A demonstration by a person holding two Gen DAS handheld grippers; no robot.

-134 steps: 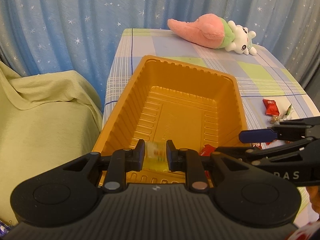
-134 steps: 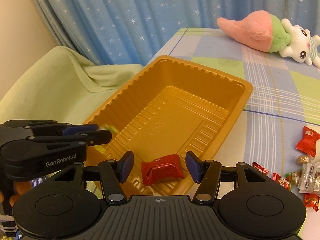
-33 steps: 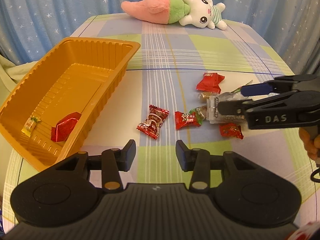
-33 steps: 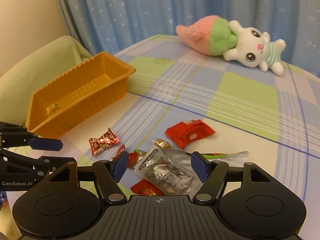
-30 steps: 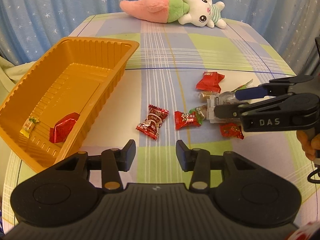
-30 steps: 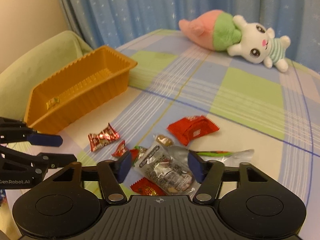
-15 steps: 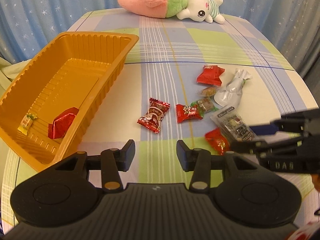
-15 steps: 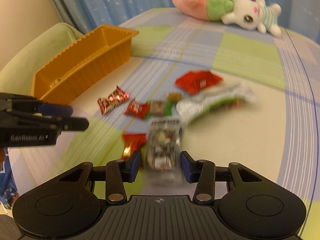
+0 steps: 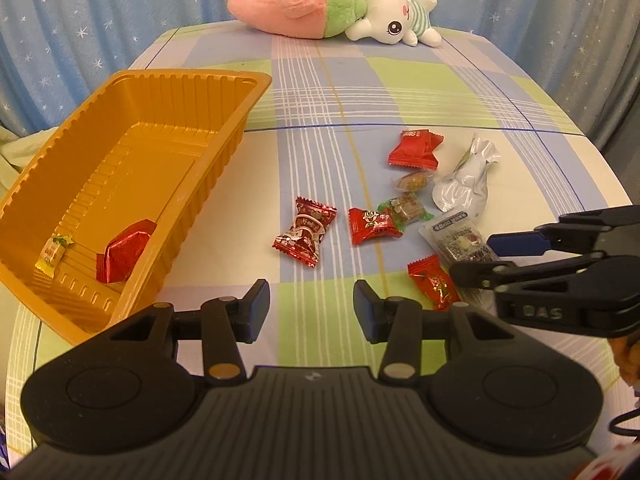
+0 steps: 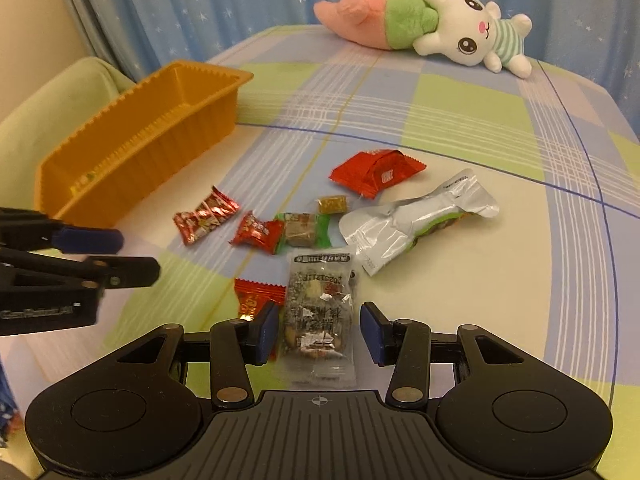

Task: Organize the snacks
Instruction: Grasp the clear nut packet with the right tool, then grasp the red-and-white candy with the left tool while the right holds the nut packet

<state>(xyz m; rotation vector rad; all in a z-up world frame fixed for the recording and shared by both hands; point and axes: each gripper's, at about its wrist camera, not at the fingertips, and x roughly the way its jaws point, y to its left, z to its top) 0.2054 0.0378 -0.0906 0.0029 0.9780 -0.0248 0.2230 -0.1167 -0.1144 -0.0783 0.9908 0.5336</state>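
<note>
- Checked tablecloth (image 9: 400, 92): covers the table, bearing all items.
- Orange plastic tray (image 9: 168, 80): at the left edge, holding a red foil snack (image 9: 126, 250) and a small yellow candy (image 9: 54, 252).
- Plush rabbit toy (image 10: 432, 20): lying at the far edge.
- Left gripper (image 9: 310, 306): jaws spread, empty, above bare cloth.
- Right gripper (image 10: 318, 330): jaws apart, straddling a clear nut-bar packet (image 10: 320, 312), not clamped.
- Silver pouch (image 10: 416, 220), red wrappers and candies: just beyond the packet.
</note>
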